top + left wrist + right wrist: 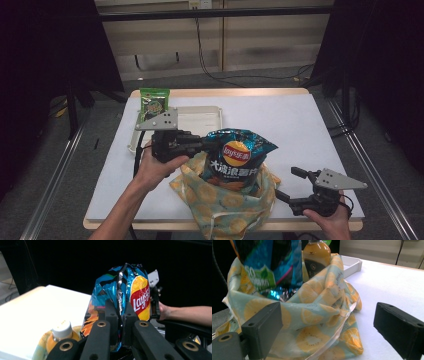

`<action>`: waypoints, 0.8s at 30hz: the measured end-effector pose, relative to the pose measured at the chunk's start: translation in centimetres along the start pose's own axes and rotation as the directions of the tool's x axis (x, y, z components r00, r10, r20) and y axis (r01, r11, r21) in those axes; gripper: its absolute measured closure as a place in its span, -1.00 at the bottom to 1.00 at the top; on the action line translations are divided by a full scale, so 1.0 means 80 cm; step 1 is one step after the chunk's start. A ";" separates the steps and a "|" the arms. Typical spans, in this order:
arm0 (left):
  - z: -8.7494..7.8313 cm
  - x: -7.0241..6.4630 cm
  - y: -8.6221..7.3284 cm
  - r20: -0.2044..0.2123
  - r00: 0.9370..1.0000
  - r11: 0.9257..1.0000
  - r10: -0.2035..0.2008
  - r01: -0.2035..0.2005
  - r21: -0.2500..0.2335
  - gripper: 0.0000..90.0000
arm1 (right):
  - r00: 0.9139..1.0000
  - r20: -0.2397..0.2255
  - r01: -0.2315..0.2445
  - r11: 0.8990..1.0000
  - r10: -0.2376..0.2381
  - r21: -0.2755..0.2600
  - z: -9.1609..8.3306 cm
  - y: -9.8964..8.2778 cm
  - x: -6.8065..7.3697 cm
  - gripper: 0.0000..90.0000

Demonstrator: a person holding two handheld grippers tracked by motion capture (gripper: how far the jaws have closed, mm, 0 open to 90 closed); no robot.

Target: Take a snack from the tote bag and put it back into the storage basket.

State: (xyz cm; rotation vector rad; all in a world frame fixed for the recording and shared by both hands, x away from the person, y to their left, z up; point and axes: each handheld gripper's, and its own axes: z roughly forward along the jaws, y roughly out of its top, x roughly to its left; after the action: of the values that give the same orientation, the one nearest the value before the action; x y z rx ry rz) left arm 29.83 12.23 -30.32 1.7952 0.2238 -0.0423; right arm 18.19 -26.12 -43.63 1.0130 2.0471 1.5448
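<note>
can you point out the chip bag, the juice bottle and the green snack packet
chip bag (236, 154): high view, on the red and yellow logo.
juice bottle (61, 330): left gripper view, on its white cap.
green snack packet (154, 103): high view, middle of its front.

Right half of table (300, 125) bare: open passage there and along the far edge. Near centre taken up by lemon-print bag (227, 202), with chip packet (239, 157) and bottle (316, 255) standing in it. Tray (200, 117) and green packet (155, 102) occupy far-left corner. Right gripper (287, 185) sits just beside the bag; narrow gap between them.
</note>
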 end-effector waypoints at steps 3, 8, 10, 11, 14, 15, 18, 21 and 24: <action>-0.001 0.002 0.005 0.001 1.000 1.000 -0.005 0.005 -0.020 0.93 | 1.000 0.006 0.004 1.000 -0.004 -0.004 0.000 0.000 0.000 -0.83; -0.005 0.001 0.014 -0.003 1.000 1.000 0.004 -0.004 -0.031 0.93 | 1.000 0.008 0.004 1.000 -0.004 -0.006 -0.001 0.000 -0.002 -0.83; -0.008 -0.001 0.020 -0.004 1.000 0.999 0.002 -0.002 -0.044 0.93 | 1.000 0.012 0.003 1.000 -0.003 -0.007 -0.002 0.000 -0.002 -0.83; -0.010 -0.004 0.028 -0.009 1.000 0.999 0.015 -0.015 -0.047 0.93 | 1.000 0.012 0.003 1.000 -0.003 -0.007 -0.003 0.000 -0.002 -0.83; -0.012 -0.010 0.038 -0.008 0.999 0.997 0.036 -0.037 -0.064 0.93 | 1.000 0.012 0.004 1.000 -0.004 -0.008 -0.003 0.000 -0.002 -0.83; -0.014 -0.009 0.040 -0.008 0.999 0.997 0.038 -0.038 -0.064 0.93 | 1.000 0.012 0.004 1.000 -0.004 -0.008 -0.003 0.000 -0.001 -0.83; -0.016 -0.007 0.041 -0.010 0.999 0.997 0.037 -0.038 -0.063 0.93 | 1.000 0.009 0.004 1.000 -0.004 -0.009 -0.003 0.000 -0.001 -0.83; -0.023 -0.005 0.037 -0.021 0.999 0.998 0.024 -0.025 -0.064 0.93 | 1.000 0.010 0.002 1.000 -0.002 -0.008 -0.004 0.000 -0.001 -0.83; -0.025 -0.002 0.034 -0.028 0.999 0.998 0.018 -0.019 -0.064 0.93 | 1.000 0.013 0.003 1.000 -0.003 -0.009 -0.003 0.000 -0.002 -0.83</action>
State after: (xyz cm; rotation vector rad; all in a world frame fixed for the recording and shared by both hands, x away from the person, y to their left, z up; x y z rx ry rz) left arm 29.95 13.57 -27.22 1.7344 0.2256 0.0022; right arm 18.14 -26.40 -43.56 1.0138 2.0304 1.5409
